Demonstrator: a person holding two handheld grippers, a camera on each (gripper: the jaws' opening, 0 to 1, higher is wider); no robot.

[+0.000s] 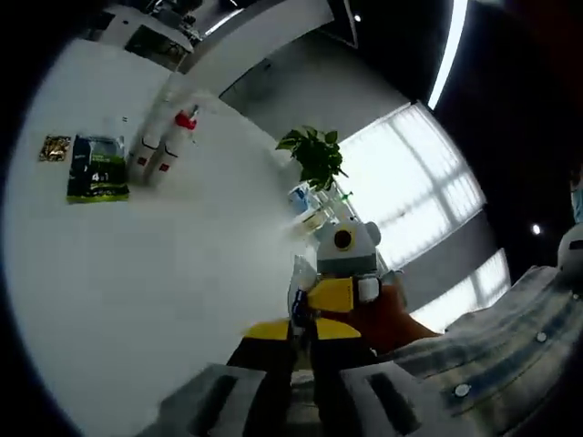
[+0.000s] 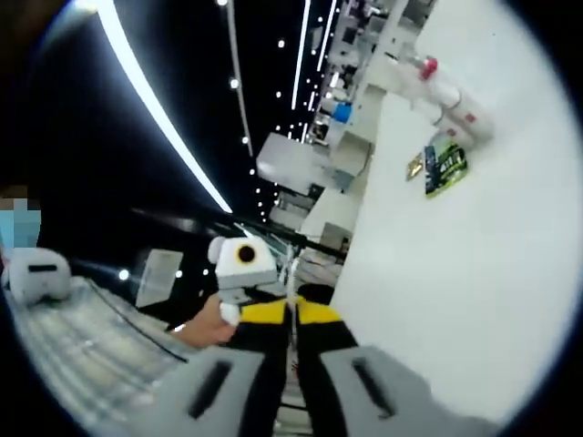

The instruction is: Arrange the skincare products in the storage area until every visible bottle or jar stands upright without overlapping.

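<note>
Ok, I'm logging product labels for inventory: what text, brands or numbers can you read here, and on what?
"4" and perhaps "1", white on the green packet: the rest is blurred.
White bottles: red marks, too small to read.
Small gold sachet: unreadable.
In the right gripper view, the packet's print is blurred too.

white bottles point(image 1: 155, 150) with red marks, a green-black sachet point(image 1: 97, 168), white table point(image 1: 164, 273), blue-striped sleeve point(image 1: 510, 337).
</note>
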